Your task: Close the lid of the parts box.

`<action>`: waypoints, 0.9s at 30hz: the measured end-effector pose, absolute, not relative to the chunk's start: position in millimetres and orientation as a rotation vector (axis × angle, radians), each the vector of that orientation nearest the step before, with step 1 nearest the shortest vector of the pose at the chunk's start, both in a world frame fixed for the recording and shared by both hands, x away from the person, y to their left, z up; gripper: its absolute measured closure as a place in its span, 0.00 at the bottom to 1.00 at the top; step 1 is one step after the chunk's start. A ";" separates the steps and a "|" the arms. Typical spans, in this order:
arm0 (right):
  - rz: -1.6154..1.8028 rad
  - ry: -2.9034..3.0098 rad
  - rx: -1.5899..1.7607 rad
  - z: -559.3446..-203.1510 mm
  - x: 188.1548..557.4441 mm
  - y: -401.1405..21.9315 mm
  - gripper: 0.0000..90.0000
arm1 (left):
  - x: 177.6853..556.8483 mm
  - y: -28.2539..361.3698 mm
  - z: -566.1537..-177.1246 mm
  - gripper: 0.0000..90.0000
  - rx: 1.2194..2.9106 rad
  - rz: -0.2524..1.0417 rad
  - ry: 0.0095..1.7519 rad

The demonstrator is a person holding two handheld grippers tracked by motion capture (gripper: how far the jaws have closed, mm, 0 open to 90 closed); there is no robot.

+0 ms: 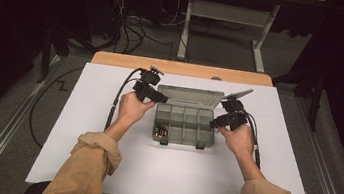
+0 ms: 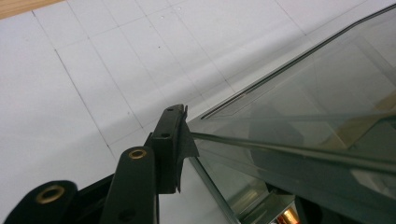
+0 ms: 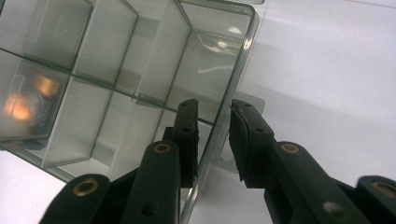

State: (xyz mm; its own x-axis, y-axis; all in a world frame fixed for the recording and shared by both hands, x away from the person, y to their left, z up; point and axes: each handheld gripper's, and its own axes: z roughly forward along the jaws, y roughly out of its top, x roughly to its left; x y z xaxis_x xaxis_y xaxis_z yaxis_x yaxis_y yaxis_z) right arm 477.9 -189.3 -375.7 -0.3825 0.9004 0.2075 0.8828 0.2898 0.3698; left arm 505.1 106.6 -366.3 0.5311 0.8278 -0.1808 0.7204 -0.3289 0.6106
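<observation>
- Table (image 1: 114, 59) is standing on grey carpet, wood edge showing at the far side.
- White sheet (image 1: 175, 173) is covering most of the top, faint grid lines running across it.
- Clear box (image 1: 184, 125) is sitting on the sheet mid-table, lid open.

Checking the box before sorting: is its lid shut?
No, the organizer box has its clear lid raised, with the compartments open to view.
</observation>
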 end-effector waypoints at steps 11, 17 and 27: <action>0.700 2.497 1.688 -376.5 476.3 -190.9 0.80 | 503.8 105.7 -366.2 0.62 2.133 0.228 1.237; 0.717 2.510 1.659 -372.3 472.8 -191.7 0.77 | 502.4 107.4 -365.8 0.62 2.129 0.228 1.226; 0.789 2.433 1.614 -344.5 473.8 -213.5 0.97 | 500.1 108.6 -365.1 0.62 2.128 0.232 1.212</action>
State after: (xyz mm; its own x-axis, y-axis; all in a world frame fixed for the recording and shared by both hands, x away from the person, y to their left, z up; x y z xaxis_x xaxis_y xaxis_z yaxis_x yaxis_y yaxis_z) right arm 473.8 -213.5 -344.5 -0.4256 0.8862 0.1832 0.8252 0.2970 0.4805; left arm 500.1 108.6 -365.1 0.5533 0.8165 -0.1651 0.6975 -0.3457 0.6276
